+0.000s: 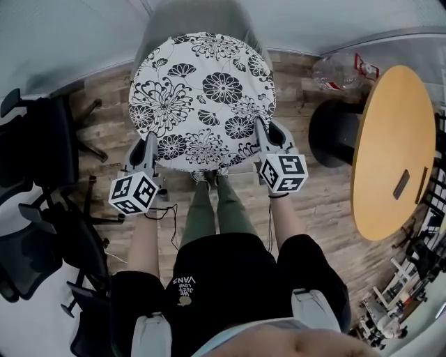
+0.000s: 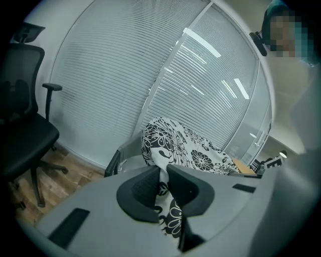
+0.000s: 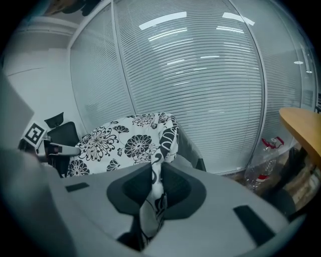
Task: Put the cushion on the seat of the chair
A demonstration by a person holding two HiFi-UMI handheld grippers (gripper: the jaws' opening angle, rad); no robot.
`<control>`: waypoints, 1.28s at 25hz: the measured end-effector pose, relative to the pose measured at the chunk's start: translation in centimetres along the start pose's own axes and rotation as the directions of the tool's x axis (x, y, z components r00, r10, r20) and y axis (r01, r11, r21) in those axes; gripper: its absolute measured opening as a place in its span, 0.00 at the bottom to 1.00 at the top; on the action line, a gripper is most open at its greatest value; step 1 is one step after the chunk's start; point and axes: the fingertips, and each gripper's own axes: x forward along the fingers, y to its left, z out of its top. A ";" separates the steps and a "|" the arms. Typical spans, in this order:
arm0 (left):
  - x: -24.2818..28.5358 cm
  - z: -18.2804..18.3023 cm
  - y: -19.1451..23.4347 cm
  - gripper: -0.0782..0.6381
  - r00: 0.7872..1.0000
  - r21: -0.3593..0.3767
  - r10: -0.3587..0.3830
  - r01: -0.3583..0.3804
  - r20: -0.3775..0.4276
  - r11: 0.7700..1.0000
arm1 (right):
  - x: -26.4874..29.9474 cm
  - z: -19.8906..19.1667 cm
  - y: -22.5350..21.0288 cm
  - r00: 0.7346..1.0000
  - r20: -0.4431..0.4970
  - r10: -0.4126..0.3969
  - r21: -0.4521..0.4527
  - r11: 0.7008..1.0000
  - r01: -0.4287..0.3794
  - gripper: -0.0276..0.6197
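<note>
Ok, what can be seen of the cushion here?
The cushion is round and soft, white fabric printed with black flowers. It spreads above the grey chair, hiding the seat; whether it rests there cannot be told. The left gripper and the right gripper each pinch its near edge, one at either side, jaws shut on bunched fabric.

Wood floor (image 1: 327,202), blind-covered glass wall (image 2: 125,75), round table (image 1: 390,139), black office chairs (image 1: 38,139).

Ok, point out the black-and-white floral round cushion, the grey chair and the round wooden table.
Black-and-white floral round cushion (image 1: 202,97), head view, middle of its top.
Grey chair (image 1: 196,17), head view, backrest beyond the cushion.
Round wooden table (image 1: 394,125), head view, bare tabletop.
</note>
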 end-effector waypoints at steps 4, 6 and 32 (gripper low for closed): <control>0.0 -0.1 0.1 0.17 1.000 -0.002 0.001 -0.001 -0.004 1.000 | 0.0 -0.2 -0.1 1.000 -0.008 -0.011 -0.006 1.000 0.011 0.13; -0.1 0.0 0.0 0.17 1.000 -0.008 -0.002 0.002 -0.006 1.000 | -0.1 0.0 -0.2 1.000 -0.010 -0.016 -0.012 1.000 0.016 0.13; -2.5 1.8 -1.1 0.17 1.000 -0.030 -0.015 0.016 0.013 0.999 | -2.5 2.4 1.3 0.998 -0.008 -0.060 -0.092 0.994 0.059 0.13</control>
